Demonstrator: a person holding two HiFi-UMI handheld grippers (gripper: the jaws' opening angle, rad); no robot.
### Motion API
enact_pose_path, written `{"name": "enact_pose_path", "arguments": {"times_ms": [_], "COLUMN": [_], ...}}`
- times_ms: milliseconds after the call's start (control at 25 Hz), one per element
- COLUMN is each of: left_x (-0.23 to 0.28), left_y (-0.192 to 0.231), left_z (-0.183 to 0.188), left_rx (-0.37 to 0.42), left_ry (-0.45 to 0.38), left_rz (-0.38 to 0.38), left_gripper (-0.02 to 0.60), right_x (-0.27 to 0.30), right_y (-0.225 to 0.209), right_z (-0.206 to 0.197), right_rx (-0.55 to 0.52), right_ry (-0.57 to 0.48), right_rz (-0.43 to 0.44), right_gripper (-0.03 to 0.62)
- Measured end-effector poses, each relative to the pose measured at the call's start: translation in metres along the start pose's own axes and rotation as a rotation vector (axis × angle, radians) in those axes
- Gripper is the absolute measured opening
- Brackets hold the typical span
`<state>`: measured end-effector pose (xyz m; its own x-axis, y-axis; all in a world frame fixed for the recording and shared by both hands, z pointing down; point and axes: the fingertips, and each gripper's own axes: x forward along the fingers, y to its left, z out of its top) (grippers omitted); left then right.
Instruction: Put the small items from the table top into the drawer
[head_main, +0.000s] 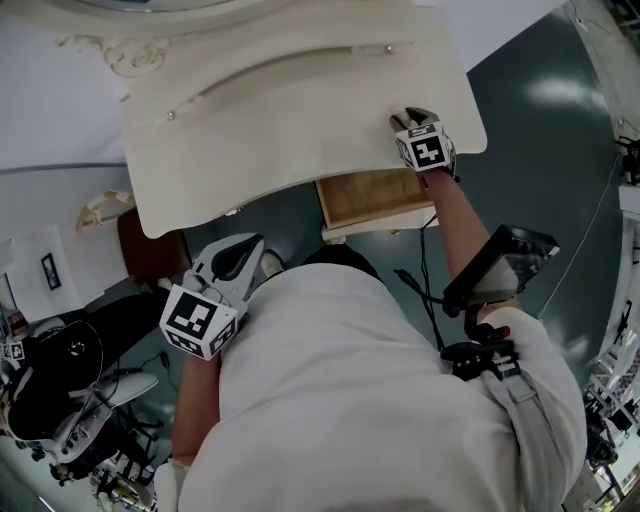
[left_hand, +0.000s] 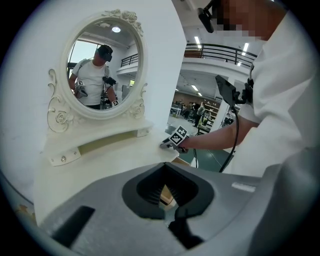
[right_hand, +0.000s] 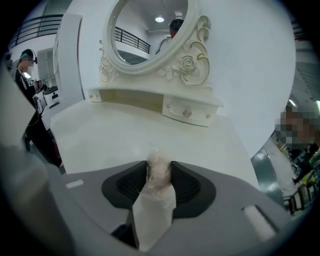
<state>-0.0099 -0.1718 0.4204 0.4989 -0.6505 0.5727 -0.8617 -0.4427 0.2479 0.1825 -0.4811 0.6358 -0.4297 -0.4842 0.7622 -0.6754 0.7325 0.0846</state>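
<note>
My right gripper (right_hand: 159, 167) is shut on a small clear packet with a white paper end (right_hand: 155, 202), and both pads press its sides. In the head view this gripper (head_main: 418, 122) sits over the right front corner of the white dressing table top (head_main: 300, 110), just above the open wooden drawer (head_main: 365, 195). My left gripper (head_main: 240, 258) hangs low near the person's body, off the table's front edge. Its jaws (left_hand: 167, 187) stand slightly apart with nothing between them. No other small items show on the table top.
An oval mirror (right_hand: 150, 30) in a carved white frame stands at the back of the table, over a low shelf with a small knobbed drawer (right_hand: 187, 112). A dark red seat (head_main: 145, 245) is at the table's left. A screen (head_main: 500, 265) hangs from the person's chest rig.
</note>
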Motion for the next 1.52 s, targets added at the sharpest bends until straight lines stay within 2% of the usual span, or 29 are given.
{"name": "enact_pose_path", "arguments": {"times_ms": [200,680,1080,1520], "left_x": [-0.004,-0.025,-0.061,-0.108], "left_y": [0.002,0.008,0.017,0.034], "left_z": [-0.006,-0.012,-0.038,-0.072], "left_rx": [0.006,0.063,0.099,0.117], "left_ry": [-0.001,-0.011,-0.019,-0.018], "left_rz": [-0.017,-0.118,-0.202,-0.250], "left_gripper": [0.002,0.002,0.002,0.002], "right_x": [-0.009,-0.052,-0.086,-0.097], "right_y": [0.004,0.028,0.083,0.158], "right_z": [-0.003,-0.010,-0.037,-0.060], "right_rx": [0.016,0.070,0.117,0.142], "right_ry": [-0.011,-0.020,0.010,0.048], "right_rz": [-0.014,-0.076,-0.123,-0.140], "right_gripper": [0.146,0.138,0.137,0.135]}}
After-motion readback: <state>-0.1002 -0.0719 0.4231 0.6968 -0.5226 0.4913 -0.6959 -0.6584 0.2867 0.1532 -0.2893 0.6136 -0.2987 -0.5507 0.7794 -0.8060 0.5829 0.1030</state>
